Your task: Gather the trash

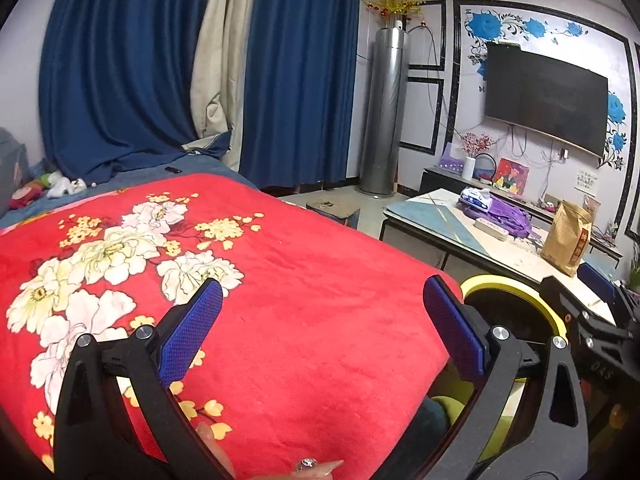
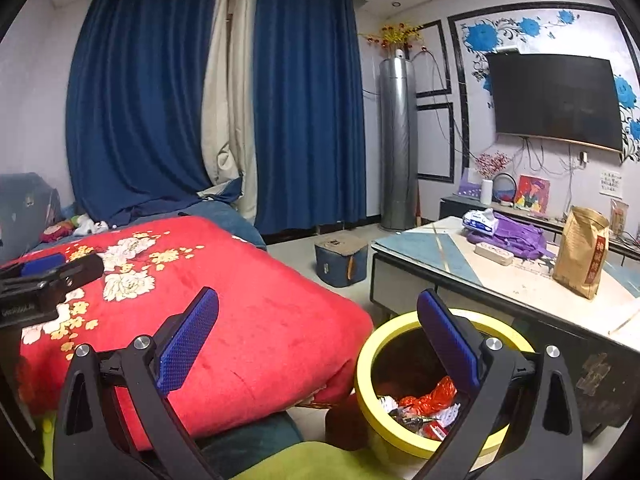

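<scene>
Both grippers empty beside the bin

The left hand-held gripper (image 1: 322,322) hovers wide open over the red blanket (image 1: 320,280), holding nothing. The right hand-held gripper (image 2: 318,336) gapes empty beside the yellow bin (image 2: 370,360), where wrappers (image 2: 428,404) lie inside

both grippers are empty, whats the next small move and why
Probably swing the right gripper toward the low table for more trash: both grippers hang open and empty, the yellow-rimmed round bin already holds red wrappers, and the red floral blanket shows no litter.
</scene>
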The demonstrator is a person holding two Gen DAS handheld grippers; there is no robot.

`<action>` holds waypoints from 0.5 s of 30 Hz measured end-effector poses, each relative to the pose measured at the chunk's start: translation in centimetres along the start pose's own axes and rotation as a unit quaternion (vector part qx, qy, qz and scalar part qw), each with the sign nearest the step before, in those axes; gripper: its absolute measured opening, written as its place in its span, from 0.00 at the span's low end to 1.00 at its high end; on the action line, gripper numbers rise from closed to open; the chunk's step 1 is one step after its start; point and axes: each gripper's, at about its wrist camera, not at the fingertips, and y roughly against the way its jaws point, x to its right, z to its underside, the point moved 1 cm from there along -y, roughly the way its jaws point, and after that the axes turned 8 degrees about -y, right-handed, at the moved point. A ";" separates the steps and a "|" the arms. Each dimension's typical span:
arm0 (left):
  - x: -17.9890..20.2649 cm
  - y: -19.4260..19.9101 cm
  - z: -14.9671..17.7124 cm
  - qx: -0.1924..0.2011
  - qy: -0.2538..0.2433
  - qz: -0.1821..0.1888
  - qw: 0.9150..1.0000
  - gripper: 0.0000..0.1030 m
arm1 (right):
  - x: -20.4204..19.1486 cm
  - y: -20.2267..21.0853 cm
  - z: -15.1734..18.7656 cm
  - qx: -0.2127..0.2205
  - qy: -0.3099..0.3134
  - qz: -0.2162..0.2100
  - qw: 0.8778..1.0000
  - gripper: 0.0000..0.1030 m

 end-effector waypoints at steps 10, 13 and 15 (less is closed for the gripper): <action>1.2 0.4 0.2 0.008 -0.020 0.008 1.000 0.90 | -0.1 -0.1 0.1 -0.002 -0.003 0.002 1.000 0.94; 1.2 0.3 0.2 0.007 -0.019 0.010 1.000 0.90 | -0.2 -0.1 0.1 -0.003 -0.004 0.002 1.000 0.94; 1.2 0.4 0.2 0.007 -0.019 0.009 1.000 0.90 | -0.2 -0.1 0.1 -0.003 -0.003 0.002 1.000 0.94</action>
